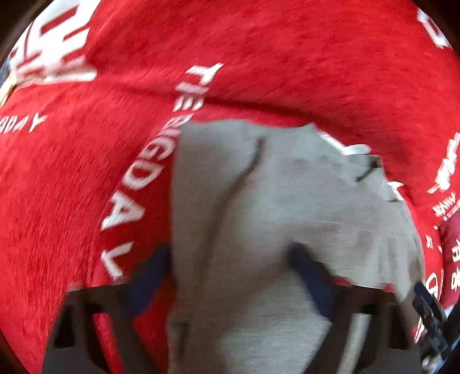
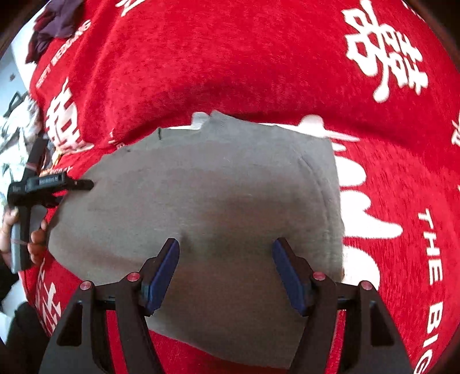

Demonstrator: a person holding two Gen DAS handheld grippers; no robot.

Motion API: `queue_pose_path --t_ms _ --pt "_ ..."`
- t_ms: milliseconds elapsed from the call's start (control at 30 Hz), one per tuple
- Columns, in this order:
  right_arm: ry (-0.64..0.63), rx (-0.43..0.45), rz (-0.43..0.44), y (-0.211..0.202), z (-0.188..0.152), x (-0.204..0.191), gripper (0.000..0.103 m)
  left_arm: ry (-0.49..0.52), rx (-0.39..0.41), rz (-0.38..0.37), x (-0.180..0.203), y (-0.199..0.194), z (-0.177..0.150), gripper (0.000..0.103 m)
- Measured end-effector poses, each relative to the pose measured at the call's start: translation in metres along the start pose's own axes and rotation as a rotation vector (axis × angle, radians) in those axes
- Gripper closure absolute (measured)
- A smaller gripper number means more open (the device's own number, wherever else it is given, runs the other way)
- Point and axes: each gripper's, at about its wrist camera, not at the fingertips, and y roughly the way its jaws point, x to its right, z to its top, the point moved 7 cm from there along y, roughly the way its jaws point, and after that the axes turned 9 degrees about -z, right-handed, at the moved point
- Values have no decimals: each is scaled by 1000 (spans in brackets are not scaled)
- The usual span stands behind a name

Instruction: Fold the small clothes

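A small grey garment (image 2: pixel 218 195) lies spread on a red cloth with white lettering (image 2: pixel 230 63). My right gripper (image 2: pixel 225 253) is open, low over the garment's near part, with nothing between its blue pads (image 2: pixel 164 273). In the left wrist view, which is blurred, the grey garment (image 1: pixel 258 201) fills the middle and its near edge is bunched between my left gripper's (image 1: pixel 230 259) wide-spread blue pads (image 1: pixel 310 273). The left gripper also shows in the right wrist view (image 2: pixel 77 185) at the garment's left edge.
The red cloth (image 1: pixel 287 57) covers the whole surface and is creased behind the garment. A dark purple garment (image 2: pixel 54 26) lies at the far left. A patterned white area (image 2: pixel 14 138) lies beyond the cloth's left edge.
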Motion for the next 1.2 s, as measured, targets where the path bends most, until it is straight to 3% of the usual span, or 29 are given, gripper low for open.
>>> queue_pose_path --t_ms 133,267,467,633,800,1000,1133,1200 --pt "24 19 1 -5 2 7 31 12 12 6 5 -5 3 68" --pt "44 17 8 -5 -1 14 31 -12 4 4 7 -13 6 84" --pt "51 26 22 -6 -1 15 31 82 53 40 49 -42 16 88" --pt "82 46 41 -11 -1 26 31 138 69 61 120 -64 28 88" --pt "138 69 51 -19 -4 49 31 164 39 72 204 -53 26 88" --pt "254 71 58 -25 -17 93 31 222 -34 91 307 19 -1 88" --pt "337 52 75 -26 -33 119 31 243 -154 122 338 90 -45 88" --pt "344 41 89 -26 -39 125 32 249 -222 158 338 120 -66 82"
